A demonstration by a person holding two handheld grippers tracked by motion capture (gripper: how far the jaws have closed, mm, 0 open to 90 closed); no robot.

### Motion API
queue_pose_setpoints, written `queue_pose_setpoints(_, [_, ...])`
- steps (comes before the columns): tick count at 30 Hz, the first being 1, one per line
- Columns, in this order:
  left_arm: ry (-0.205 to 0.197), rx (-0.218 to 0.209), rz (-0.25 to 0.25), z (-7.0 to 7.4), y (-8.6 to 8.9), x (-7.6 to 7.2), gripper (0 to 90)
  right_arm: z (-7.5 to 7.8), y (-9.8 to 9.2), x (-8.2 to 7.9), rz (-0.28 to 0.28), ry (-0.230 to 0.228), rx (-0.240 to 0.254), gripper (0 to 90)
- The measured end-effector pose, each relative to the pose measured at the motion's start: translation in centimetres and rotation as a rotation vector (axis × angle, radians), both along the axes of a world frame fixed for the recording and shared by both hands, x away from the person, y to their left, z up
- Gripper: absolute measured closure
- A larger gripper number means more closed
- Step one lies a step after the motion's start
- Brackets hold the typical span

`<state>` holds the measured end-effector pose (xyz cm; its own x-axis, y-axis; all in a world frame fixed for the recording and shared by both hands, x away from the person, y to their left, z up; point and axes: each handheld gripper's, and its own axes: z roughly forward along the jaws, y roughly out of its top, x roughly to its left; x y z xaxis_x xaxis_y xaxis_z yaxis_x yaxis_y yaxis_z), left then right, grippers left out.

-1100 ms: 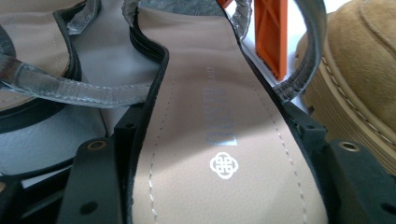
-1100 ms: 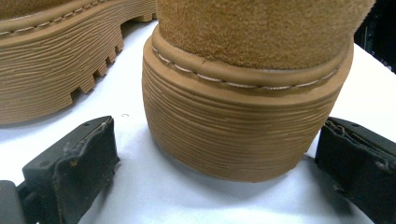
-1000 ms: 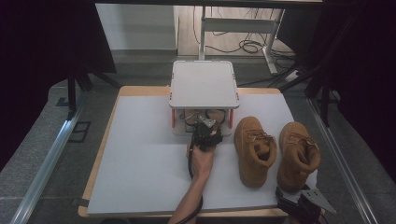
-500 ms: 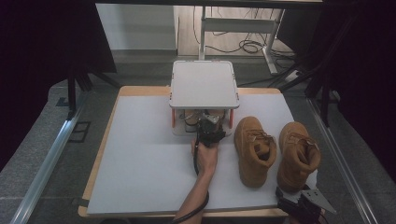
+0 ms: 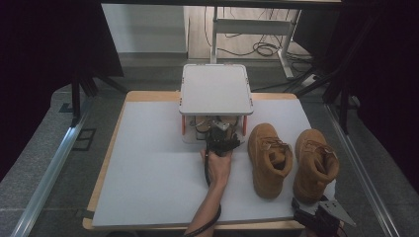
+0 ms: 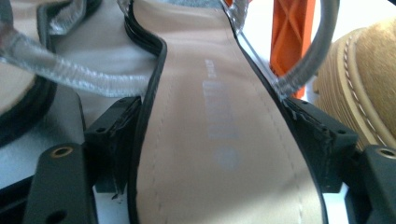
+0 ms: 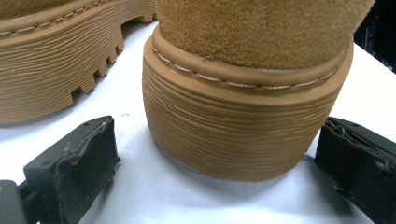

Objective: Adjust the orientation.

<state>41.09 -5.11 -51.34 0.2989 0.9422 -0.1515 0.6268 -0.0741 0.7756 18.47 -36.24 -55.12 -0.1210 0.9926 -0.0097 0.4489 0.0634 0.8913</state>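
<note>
A tan sandal [image 6: 219, 116] with a black rim lies under the small white rack [image 5: 216, 89]. My left gripper [image 5: 223, 138] reaches in under the rack's front edge. In the left gripper view its jaws [image 6: 215, 126] stand on either side of the sandal's sole; they have just been opening, and the pads sit close to the rim. Two tan suede boots [image 5: 269, 158] [image 5: 314, 165] stand on the white board to the right. My right gripper [image 5: 321, 215] sits at the board's front edge behind the right boot, open, with the heel [image 7: 243, 126] between its jaws and a gap on each side.
A second sandal with silver straps [image 6: 28, 70] lies beside the first. An orange rack leg [image 6: 289, 42] and the left boot's toe [image 6: 364, 84] stand close to my left gripper. The white board [image 5: 148, 173] has bare room on its left half.
My left hand and gripper have edged slightly toward the rack. The boots and my right gripper have not moved.
</note>
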Motion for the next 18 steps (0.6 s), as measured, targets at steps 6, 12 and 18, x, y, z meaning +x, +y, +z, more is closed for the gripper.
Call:
queue_pose_setpoints(6, [0.008,0.018,-0.052,0.1,0.3,-1.3,22.4,0.0,0.0,0.0,-0.001,0.000,0.000,0.0])
queue_pose_setpoints(12, [0.009,0.045,-0.067,0.5,0.9,-2.5,25.2,0.0,0.0,0.0,-0.002,0.000,-0.001,0.0])
queue_pose_setpoints(18, [-0.006,0.062,-0.109,0.9,1.9,-4.2,30.3,0.0,0.0,0.0,-0.002,0.000,-0.001,0.0])
